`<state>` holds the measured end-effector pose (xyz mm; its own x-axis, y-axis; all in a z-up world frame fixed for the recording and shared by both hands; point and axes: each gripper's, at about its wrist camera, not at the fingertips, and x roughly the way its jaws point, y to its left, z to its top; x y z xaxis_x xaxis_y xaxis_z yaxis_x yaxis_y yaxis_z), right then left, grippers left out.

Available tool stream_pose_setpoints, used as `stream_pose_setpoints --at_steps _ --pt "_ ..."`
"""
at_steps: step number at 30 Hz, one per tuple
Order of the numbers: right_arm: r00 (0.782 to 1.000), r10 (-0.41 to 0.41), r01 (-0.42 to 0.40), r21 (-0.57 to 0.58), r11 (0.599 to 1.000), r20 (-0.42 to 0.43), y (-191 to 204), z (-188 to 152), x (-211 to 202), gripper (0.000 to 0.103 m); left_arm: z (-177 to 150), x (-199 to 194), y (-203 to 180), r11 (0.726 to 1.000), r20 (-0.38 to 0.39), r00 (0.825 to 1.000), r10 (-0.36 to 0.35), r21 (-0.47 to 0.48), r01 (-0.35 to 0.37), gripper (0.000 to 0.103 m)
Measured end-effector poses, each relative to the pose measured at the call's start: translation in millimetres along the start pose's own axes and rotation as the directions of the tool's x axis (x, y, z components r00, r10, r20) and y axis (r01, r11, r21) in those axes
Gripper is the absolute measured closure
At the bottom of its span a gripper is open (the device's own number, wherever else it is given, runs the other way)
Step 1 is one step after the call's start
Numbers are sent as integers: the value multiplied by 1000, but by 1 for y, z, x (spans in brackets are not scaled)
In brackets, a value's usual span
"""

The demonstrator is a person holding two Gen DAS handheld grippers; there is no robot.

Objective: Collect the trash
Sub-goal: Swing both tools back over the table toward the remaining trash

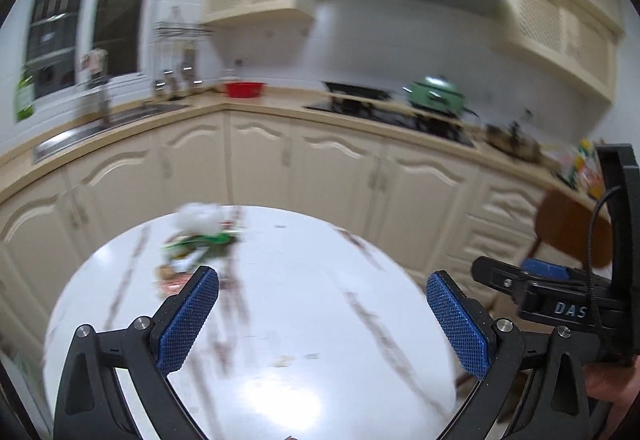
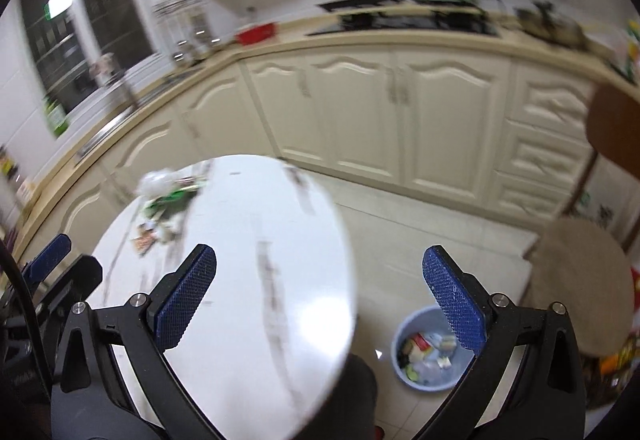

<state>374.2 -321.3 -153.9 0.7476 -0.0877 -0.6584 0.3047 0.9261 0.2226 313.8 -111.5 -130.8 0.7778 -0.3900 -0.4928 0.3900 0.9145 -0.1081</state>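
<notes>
Clearly, right tongs (image 1: pixel 520 276) read "DAS".

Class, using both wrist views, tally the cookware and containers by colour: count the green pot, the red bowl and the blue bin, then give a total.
Green pot: 1, on the stove
Red bowl: 1, on the counter
Blue bin: 1, on the floor beside the table, with trash inside
Total: 3
</notes>
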Motion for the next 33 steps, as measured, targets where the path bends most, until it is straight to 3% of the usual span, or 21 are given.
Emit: stream_pose_setpoints --at_steps 8,12,16,25,33 --pt "990 140 -138 -174 975 -4 116 3 15 0 -34 -59 90 979 -9 987 163 -122 -163 1" --pt "984 179 -178 -275 945 -23 164 -1 31 0 -38 -70 107 962 -25 974 226 -150 -228 1" --pt "979 192 -203 -301 932 -65 186 -4 54 0 -31 -61 114 952 -59 965 256 -159 -262 1" --pt "978 132 -179 -329 927 -160 187 -1 132 0 14 30 128 955 -185 953 241 -131 -267 2" --pt "951 124 -234 -394 889 -283 201 -5 211 3 33 101 152 949 -282 927 247 -123 -290 4"
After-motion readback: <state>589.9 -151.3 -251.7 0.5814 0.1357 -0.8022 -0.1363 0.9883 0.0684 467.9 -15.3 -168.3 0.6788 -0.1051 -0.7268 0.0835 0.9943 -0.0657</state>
